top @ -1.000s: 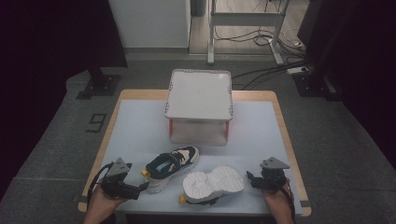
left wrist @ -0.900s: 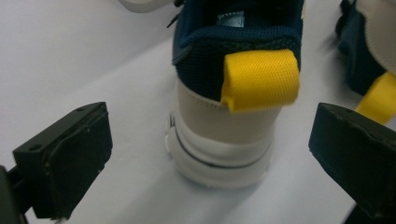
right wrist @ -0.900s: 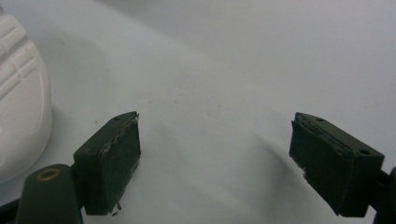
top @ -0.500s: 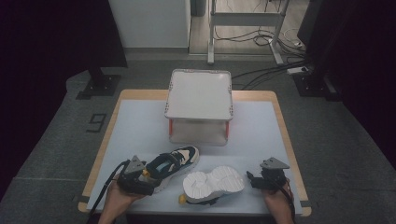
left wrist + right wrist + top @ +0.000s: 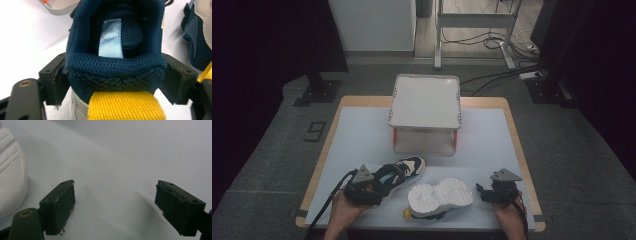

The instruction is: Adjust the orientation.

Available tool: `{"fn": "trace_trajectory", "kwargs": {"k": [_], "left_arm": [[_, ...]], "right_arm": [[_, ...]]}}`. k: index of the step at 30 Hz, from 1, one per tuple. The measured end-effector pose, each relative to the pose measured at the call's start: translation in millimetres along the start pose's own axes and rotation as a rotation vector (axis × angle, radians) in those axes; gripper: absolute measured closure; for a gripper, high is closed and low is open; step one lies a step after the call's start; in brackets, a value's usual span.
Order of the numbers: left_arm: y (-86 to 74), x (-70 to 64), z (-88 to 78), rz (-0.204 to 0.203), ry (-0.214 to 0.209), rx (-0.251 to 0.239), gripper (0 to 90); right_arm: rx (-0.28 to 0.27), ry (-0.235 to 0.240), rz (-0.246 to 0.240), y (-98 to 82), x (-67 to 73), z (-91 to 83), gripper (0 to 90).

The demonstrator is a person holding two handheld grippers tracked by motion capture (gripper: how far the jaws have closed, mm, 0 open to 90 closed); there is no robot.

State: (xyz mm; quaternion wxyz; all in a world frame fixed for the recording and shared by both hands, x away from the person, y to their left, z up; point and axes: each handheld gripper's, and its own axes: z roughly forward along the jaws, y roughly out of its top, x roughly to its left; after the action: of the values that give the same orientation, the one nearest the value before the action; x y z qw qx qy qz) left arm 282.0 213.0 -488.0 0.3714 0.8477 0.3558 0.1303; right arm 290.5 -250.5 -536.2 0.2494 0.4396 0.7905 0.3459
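A navy, cream and black shoe [image 5: 402, 170] stands upright on the white table top [image 5: 362, 130], toe toward the far side. My left gripper [image 5: 377, 186] is at its heel; its jaws have just been closing. In the left gripper view the padded heel collar [image 5: 112, 65] sits between the two pads, which touch its sides above the yellow pull tab [image 5: 125, 105]. The second shoe [image 5: 442, 195] lies with its white sole [image 5: 10, 175] up, between the two hands. My right gripper [image 5: 479, 192] rests just right of it, jaws apart over bare table [image 5: 115, 202].
A white lidded box [image 5: 424, 100] with red clips stands at the middle of the table, beyond the shoes. The wooden table edge [image 5: 522, 150] runs close to my right hand. A yellow tab [image 5: 404, 213] pokes out by the overturned shoe.
My left hand has moved right from the table's left edge to the upright shoe's heel, and the jaws have come in around it. The right hand and the overturned shoe have stayed put.
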Motion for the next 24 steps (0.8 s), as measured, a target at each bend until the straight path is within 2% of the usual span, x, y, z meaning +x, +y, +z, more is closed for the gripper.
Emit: {"fn": "trace_trajectory", "kwargs": {"k": [3,7,10,14,19,24], "left_arm": [[-0.3,-1.6,-0.6,-0.006,0.008,-0.009,24.0],[-0.3,-4.6,-2.2,0.005,0.026,-0.025,26.2],[0.7,-6.1,-4.6,0.011,0.053,-0.029,26.8],[3.7,-3.4,-10.7,-0.029,0.060,-0.036,27.1],[11.4,-2.4,-17.4,-0.059,0.093,-0.053,27.1],[26.2,-1.9,-20.3,-0.087,0.140,-0.072,27.0]], "right_arm": [[0.000,0.000,0.000,0.0,0.0,0.0,15.9],[0.000,0.000,0.000,0.0,0.0,0.0,15.9],[0.000,0.000,-0.002,0.0,0.0,0.0,15.9],[0.000,0.000,-0.001,0.0,0.0,0.0,15.9],[0.000,0.000,0.000,0.0,0.0,0.0,15.9],[0.000,0.001,0.000,0.0,-0.2,0.1,15.9]]}}
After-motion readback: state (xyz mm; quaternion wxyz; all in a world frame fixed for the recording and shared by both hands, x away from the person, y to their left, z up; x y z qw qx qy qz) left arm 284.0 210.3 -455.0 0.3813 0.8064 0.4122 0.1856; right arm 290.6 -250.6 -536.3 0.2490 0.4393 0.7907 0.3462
